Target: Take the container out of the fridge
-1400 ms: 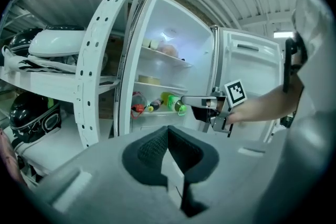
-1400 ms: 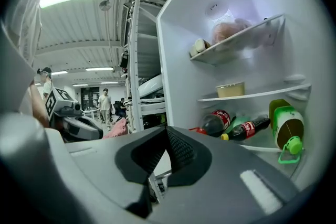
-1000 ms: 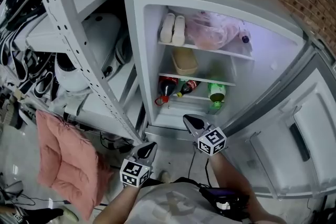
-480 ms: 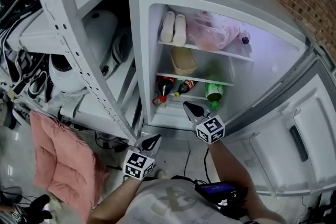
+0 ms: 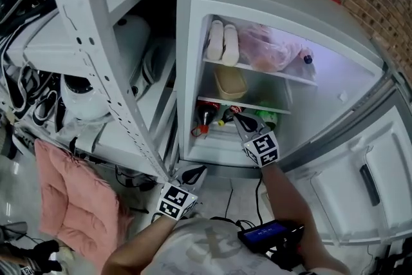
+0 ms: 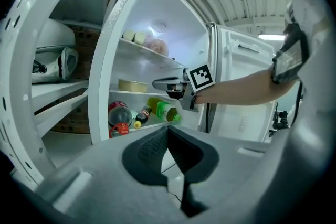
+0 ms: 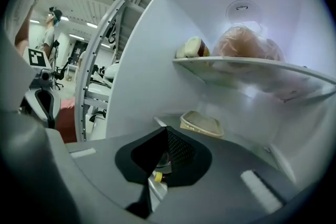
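your right tool (image 5: 237, 119) is clenched on nothing at the fridge (image 5: 270, 3) mouth, left tool (image 5: 196, 172) clenched too. beige container (image 5: 230, 82) is on the middle shelf (image 5: 273, 109), so spread your jaws first, then take its near rim.

Room lies open in front of the container (image 5: 230, 82); the shelf (image 5: 277, 74) just above it limits height; bottles (image 5: 206, 114) lie below.

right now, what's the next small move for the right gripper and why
Probably open the right gripper and ease it in toward the tan container on the middle shelf. Its jaws are shut with nothing between them, it sits at the fridge opening, and the container lies untouched ahead.
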The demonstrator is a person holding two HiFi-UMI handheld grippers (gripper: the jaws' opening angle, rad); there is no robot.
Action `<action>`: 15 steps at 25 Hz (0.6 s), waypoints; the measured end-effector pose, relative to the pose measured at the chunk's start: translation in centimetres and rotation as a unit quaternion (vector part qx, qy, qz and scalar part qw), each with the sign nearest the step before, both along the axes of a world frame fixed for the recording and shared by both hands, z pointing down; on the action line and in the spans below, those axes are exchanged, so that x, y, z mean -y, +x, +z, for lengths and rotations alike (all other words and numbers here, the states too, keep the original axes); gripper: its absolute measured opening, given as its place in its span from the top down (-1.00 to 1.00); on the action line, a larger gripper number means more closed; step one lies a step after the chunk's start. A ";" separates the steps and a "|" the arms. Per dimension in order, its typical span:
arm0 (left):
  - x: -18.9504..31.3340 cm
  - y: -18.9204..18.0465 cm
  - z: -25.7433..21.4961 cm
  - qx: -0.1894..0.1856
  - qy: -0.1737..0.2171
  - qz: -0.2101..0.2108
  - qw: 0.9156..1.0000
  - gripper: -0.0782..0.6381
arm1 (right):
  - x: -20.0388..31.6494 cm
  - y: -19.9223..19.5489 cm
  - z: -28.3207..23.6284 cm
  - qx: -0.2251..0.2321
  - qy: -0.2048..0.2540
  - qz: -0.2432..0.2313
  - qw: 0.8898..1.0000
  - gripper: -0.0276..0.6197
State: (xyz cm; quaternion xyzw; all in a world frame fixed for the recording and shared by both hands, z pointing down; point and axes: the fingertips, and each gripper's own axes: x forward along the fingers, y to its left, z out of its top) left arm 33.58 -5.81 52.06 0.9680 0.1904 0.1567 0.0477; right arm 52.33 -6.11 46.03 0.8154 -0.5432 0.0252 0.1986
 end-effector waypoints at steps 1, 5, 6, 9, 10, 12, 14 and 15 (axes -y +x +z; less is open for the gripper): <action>0.1 0.3 -0.1 -0.001 -0.001 0.002 1.000 0.77 | 0.3 0.4 0.0 -0.010 -0.010 0.000 1.000 0.89; 0.0 1.6 -0.5 -0.006 -0.002 0.015 1.000 0.77 | 1.3 1.9 -0.3 -0.060 -0.061 -0.007 0.996 0.89; -0.1 1.9 -0.5 -0.007 -0.001 0.018 1.000 0.77 | 1.5 2.3 -0.4 -0.074 -0.076 -0.006 0.994 0.89; -0.2 2.7 -0.5 -0.009 -0.002 0.026 1.000 0.77 | 1.8 3.9 -0.6 -0.113 -0.127 0.001 0.985 0.76; -0.3 3.0 -0.5 -0.009 -0.002 0.028 1.000 0.77 | 1.9 4.4 -0.5 -0.127 -0.147 0.005 0.981 0.74; -0.4 3.4 -0.5 -0.010 -0.001 0.032 0.999 0.77 | 2.0 5.2 -0.1 -0.160 -0.186 0.011 0.969 0.69; -0.4 3.7 -0.4 -0.012 0.001 0.035 0.999 0.77 | 2.3 5.7 0.1 -0.200 -0.220 0.013 0.955 0.68; -0.4 3.9 -0.4 -0.013 0.003 0.036 0.999 0.77 | 2.5 5.9 0.3 -0.220 -0.236 0.012 0.946 0.66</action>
